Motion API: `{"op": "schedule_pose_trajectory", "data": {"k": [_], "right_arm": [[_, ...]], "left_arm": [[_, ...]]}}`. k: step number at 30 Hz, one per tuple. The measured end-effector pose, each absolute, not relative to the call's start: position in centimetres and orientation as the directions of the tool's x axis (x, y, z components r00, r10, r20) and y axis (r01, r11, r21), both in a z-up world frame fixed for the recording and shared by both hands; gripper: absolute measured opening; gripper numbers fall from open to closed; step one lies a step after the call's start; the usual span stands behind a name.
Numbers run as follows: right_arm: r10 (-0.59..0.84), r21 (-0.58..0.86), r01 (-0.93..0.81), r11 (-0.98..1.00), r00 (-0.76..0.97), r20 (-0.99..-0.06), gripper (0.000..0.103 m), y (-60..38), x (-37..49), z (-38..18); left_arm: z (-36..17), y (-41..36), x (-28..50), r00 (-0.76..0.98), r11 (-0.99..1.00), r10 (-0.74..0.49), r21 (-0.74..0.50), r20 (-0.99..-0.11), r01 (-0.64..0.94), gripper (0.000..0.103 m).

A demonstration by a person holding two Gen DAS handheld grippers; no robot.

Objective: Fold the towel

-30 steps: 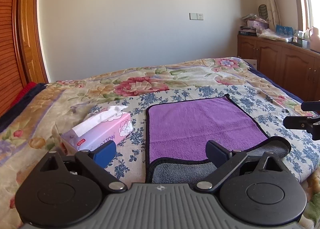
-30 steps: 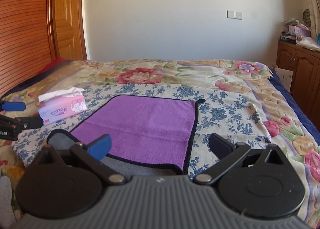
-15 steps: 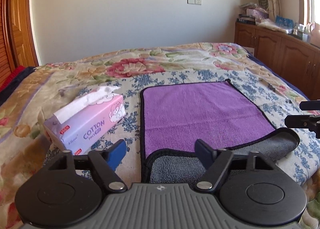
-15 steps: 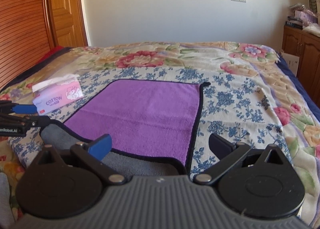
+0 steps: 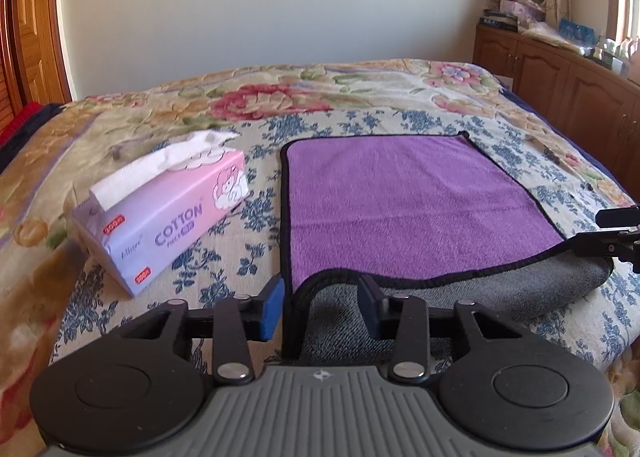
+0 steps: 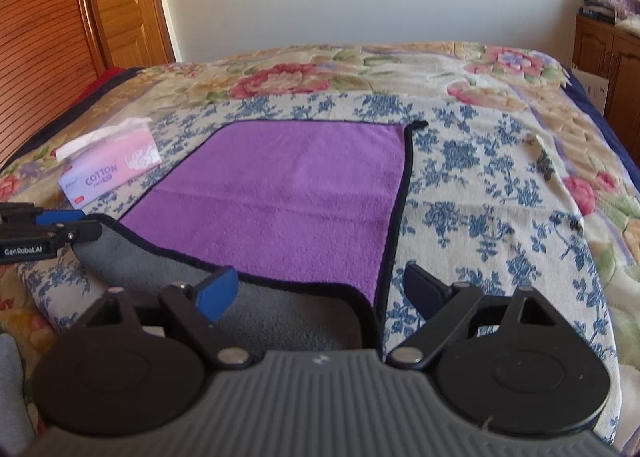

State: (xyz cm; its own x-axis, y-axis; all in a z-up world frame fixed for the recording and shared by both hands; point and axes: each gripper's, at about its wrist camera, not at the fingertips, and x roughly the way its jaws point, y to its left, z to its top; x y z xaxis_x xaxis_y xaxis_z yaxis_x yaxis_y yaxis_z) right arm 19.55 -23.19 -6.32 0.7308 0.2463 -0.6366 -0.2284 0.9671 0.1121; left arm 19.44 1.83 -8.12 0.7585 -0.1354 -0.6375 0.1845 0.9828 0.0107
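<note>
A purple towel with black trim and a grey underside lies flat on the bed; its near edge curls up, grey side showing. It also shows in the right wrist view. My left gripper is open, its jaws astride the towel's near left corner. My right gripper is open around the near right corner. The right gripper's fingers show at the right edge of the left view; the left gripper's fingers show at the left of the right view.
A pink tissue box stands left of the towel, also in the right wrist view. The floral bedspread stretches to the far wall. Wooden cabinets stand at the right, a wooden door at the left.
Both grippers have moved forward and down onto the towel's near corners. The left jaws have narrowed somewhat around the left corner.
</note>
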Motion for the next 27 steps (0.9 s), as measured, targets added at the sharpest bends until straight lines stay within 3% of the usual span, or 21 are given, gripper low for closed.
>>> {"op": "schedule_pose_trajectory", "data": {"k": [14, 23, 26, 27], "right_arm": [[0.292, 0.184, -0.230, 0.956, 0.653, -0.699, 0.086, -23.81, 19.95, -7.15], [0.305, 0.195, -0.240, 0.951, 0.621, -0.722, 0.055, -23.87, 20.11, -7.28], [0.287, 0.175, -0.236, 0.956, 0.622, -0.729, 0.040, -24.02, 20.14, -7.18], [0.284, 0.172, -0.236, 0.957, 0.622, -0.730, 0.031, -24.09, 20.19, -7.14]], "left_arm": [[-8.80, 2.23, 19.92, 0.715, 0.986, -0.130, -0.012, -0.687, 0.167, 0.030], [-8.53, 2.19, 19.73, 0.723, 0.986, -0.134, -0.016, -0.678, 0.168, 0.015], [-8.36, 2.05, 19.66, 0.727, 0.984, -0.140, -0.014, -0.672, 0.176, 0.010], [-8.30, 1.98, 19.61, 0.729, 0.984, -0.143, -0.014, -0.670, 0.180, 0.009]]}}
